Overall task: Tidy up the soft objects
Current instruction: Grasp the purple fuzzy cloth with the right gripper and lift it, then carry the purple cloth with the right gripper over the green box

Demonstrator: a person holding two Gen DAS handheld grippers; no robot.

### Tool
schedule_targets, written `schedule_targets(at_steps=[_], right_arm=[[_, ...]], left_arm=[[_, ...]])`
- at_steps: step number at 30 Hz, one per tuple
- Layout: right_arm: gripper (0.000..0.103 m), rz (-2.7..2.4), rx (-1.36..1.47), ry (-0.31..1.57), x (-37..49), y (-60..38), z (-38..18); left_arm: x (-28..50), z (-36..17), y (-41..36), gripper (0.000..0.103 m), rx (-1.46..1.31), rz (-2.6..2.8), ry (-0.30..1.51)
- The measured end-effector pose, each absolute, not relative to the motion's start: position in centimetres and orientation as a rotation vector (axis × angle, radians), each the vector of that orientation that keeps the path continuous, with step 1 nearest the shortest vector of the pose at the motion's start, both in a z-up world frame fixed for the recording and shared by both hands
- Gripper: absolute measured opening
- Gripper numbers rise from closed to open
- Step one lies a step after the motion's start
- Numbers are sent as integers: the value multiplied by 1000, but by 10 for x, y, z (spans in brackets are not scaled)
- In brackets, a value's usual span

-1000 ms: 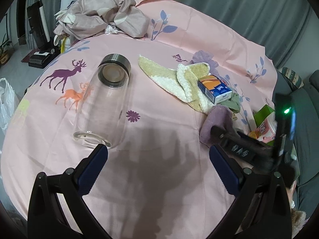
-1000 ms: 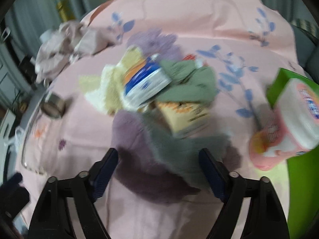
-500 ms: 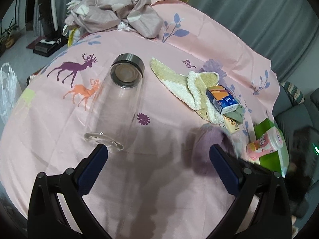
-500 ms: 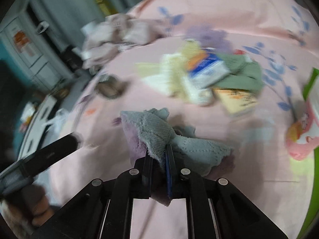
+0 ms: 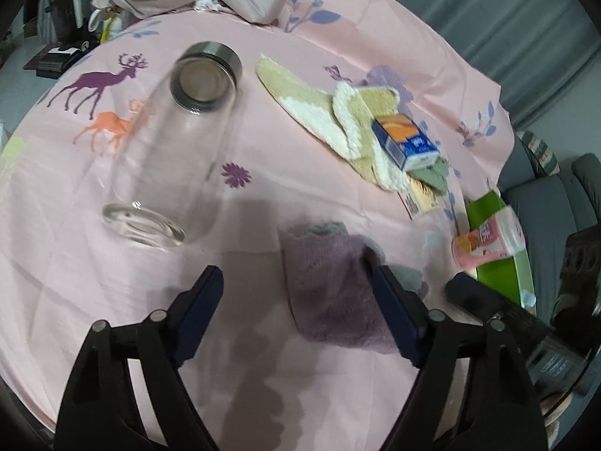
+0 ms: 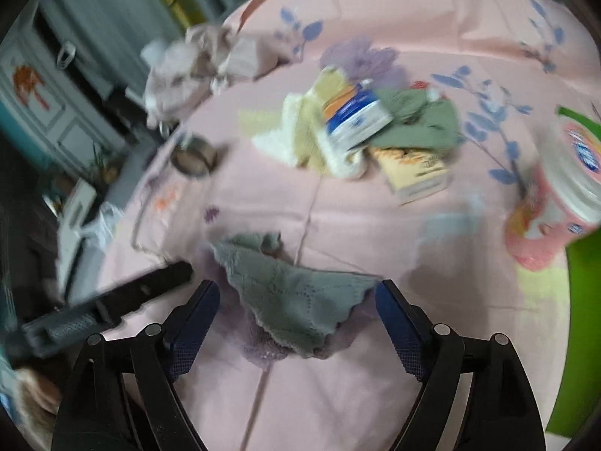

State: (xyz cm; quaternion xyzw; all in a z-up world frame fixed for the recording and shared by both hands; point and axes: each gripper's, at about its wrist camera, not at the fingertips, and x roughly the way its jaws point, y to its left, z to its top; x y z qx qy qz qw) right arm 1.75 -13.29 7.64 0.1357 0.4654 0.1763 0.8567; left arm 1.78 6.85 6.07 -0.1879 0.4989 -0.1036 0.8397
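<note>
tilting down, right gripper [image 6: 296, 312] opening

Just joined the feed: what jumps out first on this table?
A clear glass bottle lies on its side on the pink tablecloth, left of centre. Nearest the grippers lies a purple towel with a grey-green cloth on it.

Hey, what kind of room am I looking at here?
Probably a home living room. A round table under a pink printed tablecloth holds towels and household clutter, grey curtains hang behind it, and a grey upholstered sofa stands beside the table.
</note>
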Motion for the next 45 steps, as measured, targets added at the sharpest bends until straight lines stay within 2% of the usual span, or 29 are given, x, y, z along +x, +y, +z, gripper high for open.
schedule_targets(at_steps=[5,8,11,13,14,16,19,21,22,23,29,39,45], right_arm=[[85,378,456,1028,25,-142,68],[85,339,437,1097,33,-129,50],[85,317,441,1159,40,-125,32],[85,313,438,1140,39,-120,32],[83,326,429,1127,40,-116,34],[73,385,415,1121,40,-107,35],[67,376,374,1120,42,-97,30],[41,441,379,1114,40,-90,31],[32,510,440,1139,41,-91,27],[32,554,493,1161,43,-90,22],[31,521,435,1101,40,-84,30],[31,529,359,891,18,-88,76],[31,504,306,808,7,-86,94]], left_arm=[[14,50,54,76,-369,-273,1107],[13,38,42,66,-352,-313,1162],[14,32,38,64,-359,-313,1179],[16,32,38,47,-369,-325,1180],[16,31,38,44,-377,-325,1183],[16,31,36,37,-352,-311,1167],[14,32,31,31,-323,-311,1153],[12,33,28,23,-287,-288,1137],[10,33,26,16,-271,-271,1117],[10,33,25,13,-271,-272,1115],[10,39,20,9,-294,-295,1077],[-9,79,15,9,-231,-319,860],[-12,90,11,9,-208,-326,803]])
